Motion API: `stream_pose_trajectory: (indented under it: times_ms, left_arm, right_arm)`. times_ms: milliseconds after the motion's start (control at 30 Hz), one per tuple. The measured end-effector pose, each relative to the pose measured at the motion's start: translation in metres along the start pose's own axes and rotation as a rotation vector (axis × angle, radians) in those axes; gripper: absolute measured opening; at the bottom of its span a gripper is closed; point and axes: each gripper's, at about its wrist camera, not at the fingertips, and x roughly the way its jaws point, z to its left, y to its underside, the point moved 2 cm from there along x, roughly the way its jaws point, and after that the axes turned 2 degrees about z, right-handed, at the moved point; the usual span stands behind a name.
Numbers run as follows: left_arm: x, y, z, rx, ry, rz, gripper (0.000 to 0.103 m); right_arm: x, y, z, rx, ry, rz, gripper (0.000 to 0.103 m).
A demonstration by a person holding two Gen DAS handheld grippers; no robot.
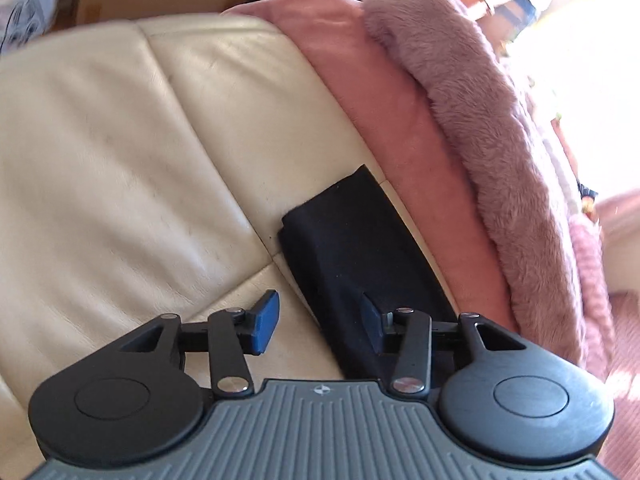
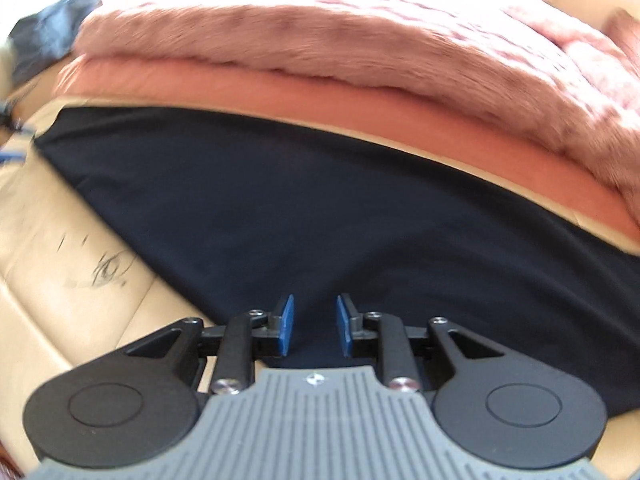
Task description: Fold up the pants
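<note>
Black pants [image 2: 280, 208] on a cream sofa [image 1: 120, 140]; at two o'clock, a pink blanket [image 1: 384, 92] and mauve fur throw [image 1: 492, 120].

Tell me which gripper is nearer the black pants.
Right, by a little. The right gripper is open directly over the black pants. The left gripper is open at their edge, one side over the sofa.

Left hand-held gripper [image 1: 318, 322], black linkage arms with blue-padded fingers [image 1: 265, 322]: jaws spread wide, nothing between them. Right hand-held gripper [image 2: 314, 326], same build: blue pads [image 2: 286, 325] parted by a narrower gap, nothing clamped. Both angled downward.
</note>
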Motion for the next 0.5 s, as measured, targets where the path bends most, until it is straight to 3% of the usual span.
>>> stream_pose_trajectory:
  times_ms: [67, 167, 267, 333, 433, 500]
  left_arm:
    - [0.003, 0.000, -0.002, -0.002, 0.011, -0.037, 0.055]
    - [0.009, -0.003, -0.006, 0.023, 0.002, -0.067, 0.055]
    - [0.011, -0.006, -0.011, 0.056, -0.040, -0.093, 0.041]
    - [0.009, -0.005, -0.012, 0.079, -0.060, -0.107, 0.024]
    - [0.009, -0.004, -0.008, 0.083, -0.082, -0.120, 0.010]
    - [0.008, -0.004, -0.005, 0.066, -0.075, -0.125, 0.007]
  right_arm:
    - [-0.002, 0.002, -0.006, 0.027, 0.002, -0.007, 0.018]
    - [-0.006, 0.010, -0.014, 0.040, 0.028, -0.001, 0.009]
    - [-0.015, 0.021, -0.025, 0.085, 0.042, 0.009, 0.007]
    - [-0.023, 0.028, -0.029, 0.089, 0.048, 0.011, 0.008]
    - [-0.026, 0.039, -0.032, 0.085, 0.074, 0.006, 0.008]
    - [-0.019, 0.052, -0.033, 0.100, 0.070, 0.072, 0.007]
